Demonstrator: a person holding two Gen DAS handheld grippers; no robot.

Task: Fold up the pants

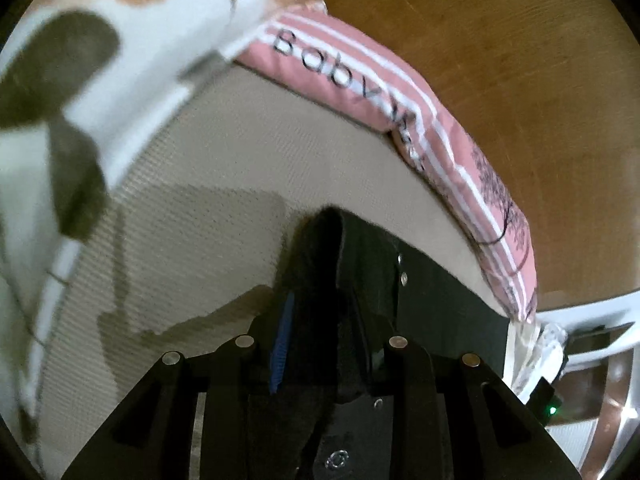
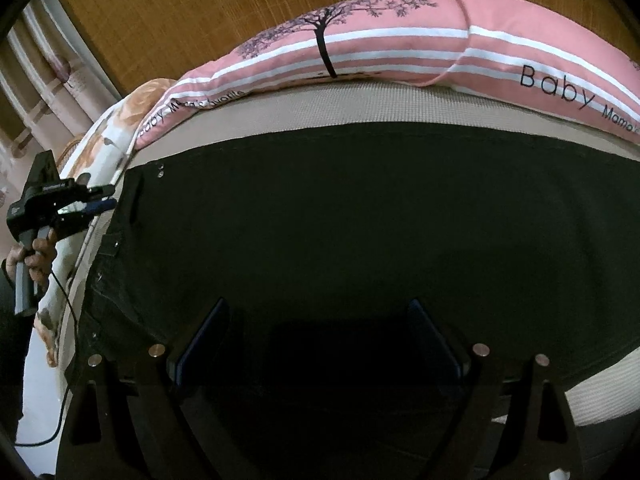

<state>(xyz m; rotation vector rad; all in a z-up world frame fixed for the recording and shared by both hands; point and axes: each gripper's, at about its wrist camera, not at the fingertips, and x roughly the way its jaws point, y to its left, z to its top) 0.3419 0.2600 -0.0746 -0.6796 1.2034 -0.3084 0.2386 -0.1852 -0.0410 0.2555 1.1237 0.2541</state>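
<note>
Black pants point(image 2: 340, 220) lie spread flat on a beige woven mat point(image 2: 320, 110). Rivets show at their waist end on the left. My right gripper point(image 2: 318, 312) is open low over the near part of the pants, with nothing between its fingers. My left gripper point(image 1: 320, 280) is shut on a fold of the black pants point(image 1: 440, 292) at their waist edge, and the cloth bunches up between its fingers. The left gripper also shows in the right wrist view point(image 2: 100, 200), held by a hand at the pants' left edge.
A pink striped pillow point(image 2: 400, 44) printed "Baby" lies along the mat's far edge, and also shows in the left wrist view point(image 1: 360, 72). A floral white quilt point(image 1: 100, 80) lies to the left. A wooden headboard point(image 2: 200, 12) rises behind. A white chair point(image 1: 592, 320) stands beside the bed.
</note>
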